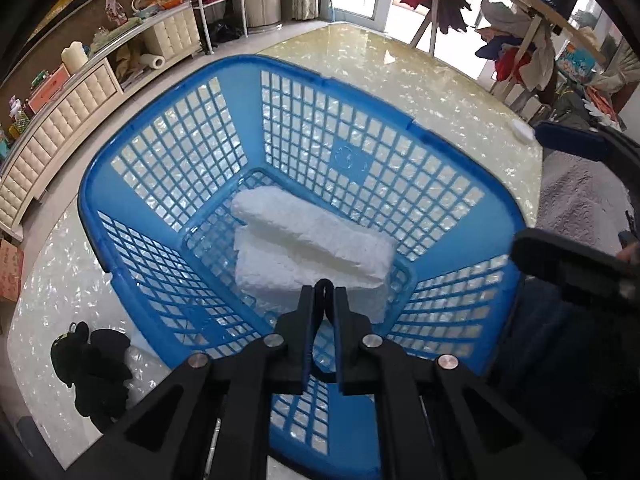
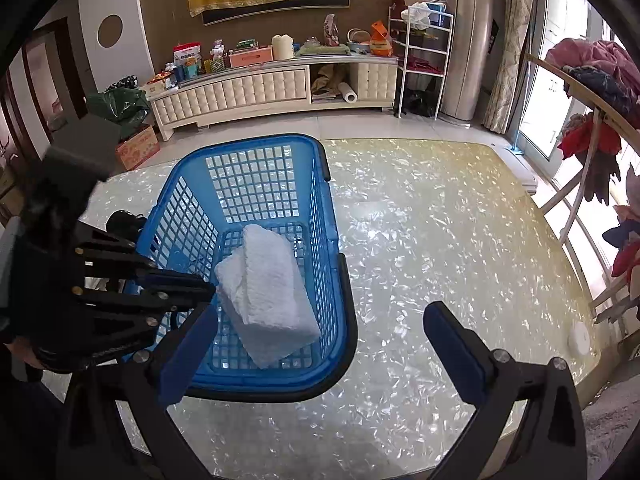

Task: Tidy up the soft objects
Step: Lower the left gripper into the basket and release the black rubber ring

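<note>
**Towel in the basket, black toy waiting outside**

While the left gripper (image 1: 325, 300) hangs over the near rim of the blue basket (image 1: 472, 184), its jaws are pinched together on a small black loop, not on any cloth. The right gripper (image 2: 320, 340) stands beside the basket's right wall with its jaws spread wide and nothing between them.

Inside the basket lies one folded white towel (image 1: 312, 248), flat on the lattice floor toward the near end; nothing else is in there that I can see. Just outside the basket's left wall, on the shiny table (image 2: 440, 240), sits a black plush toy (image 1: 94, 364).

My guess is the toy goes in next. To do it well, I'd lift clear of the rim before swinging left, take the toy by its thick middle rather than a dangling limb, and set it in the free far end so the towel's fold is not disturbed.
</note>
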Motion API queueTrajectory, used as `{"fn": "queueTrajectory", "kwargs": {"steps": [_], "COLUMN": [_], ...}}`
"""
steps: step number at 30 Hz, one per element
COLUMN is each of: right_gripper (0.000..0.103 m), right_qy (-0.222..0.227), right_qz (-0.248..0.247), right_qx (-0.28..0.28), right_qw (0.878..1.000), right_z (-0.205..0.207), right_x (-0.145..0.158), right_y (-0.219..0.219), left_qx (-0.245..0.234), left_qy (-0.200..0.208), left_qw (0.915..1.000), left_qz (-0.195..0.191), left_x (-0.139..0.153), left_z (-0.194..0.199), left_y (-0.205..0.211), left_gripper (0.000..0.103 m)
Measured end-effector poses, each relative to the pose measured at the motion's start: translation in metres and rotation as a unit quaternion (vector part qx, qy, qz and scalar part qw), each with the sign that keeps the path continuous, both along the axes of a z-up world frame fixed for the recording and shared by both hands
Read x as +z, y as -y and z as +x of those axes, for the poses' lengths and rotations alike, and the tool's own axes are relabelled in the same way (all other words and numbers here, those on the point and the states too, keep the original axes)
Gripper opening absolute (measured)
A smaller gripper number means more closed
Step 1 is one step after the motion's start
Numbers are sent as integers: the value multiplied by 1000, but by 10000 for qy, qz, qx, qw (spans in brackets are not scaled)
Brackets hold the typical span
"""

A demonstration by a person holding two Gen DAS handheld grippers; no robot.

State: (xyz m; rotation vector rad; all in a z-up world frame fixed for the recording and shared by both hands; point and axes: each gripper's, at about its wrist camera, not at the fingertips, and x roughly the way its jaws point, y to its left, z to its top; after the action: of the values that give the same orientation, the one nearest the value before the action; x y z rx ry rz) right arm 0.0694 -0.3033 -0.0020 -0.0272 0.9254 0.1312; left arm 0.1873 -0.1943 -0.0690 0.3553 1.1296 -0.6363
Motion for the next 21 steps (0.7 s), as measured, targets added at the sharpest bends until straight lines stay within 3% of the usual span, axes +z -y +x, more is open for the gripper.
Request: {"fn": "queueTrajectory", "kwargs": {"steps": [13,18,21], "right_gripper": [103,103,103], "right_qy": [-87,-84,-97], "right_qz": [167,166,188], "right_qx": [-48,-58,-77], "right_qw": [9998,9998,9997], "right_z": [2,2,3], "right_x": [-1,-1,-1], "right_y": [9,9,12], "left_qx": [-57,-78,-91], "left_qy": [-85,-36,98], "left_qw": [9999,9999,9999], "left_qz": [50,70,84], "left_x": [-7,-5,-1], "left_z": [3,1,0], "left_y": [13,14,15], "left_gripper": [6,17,33]}}
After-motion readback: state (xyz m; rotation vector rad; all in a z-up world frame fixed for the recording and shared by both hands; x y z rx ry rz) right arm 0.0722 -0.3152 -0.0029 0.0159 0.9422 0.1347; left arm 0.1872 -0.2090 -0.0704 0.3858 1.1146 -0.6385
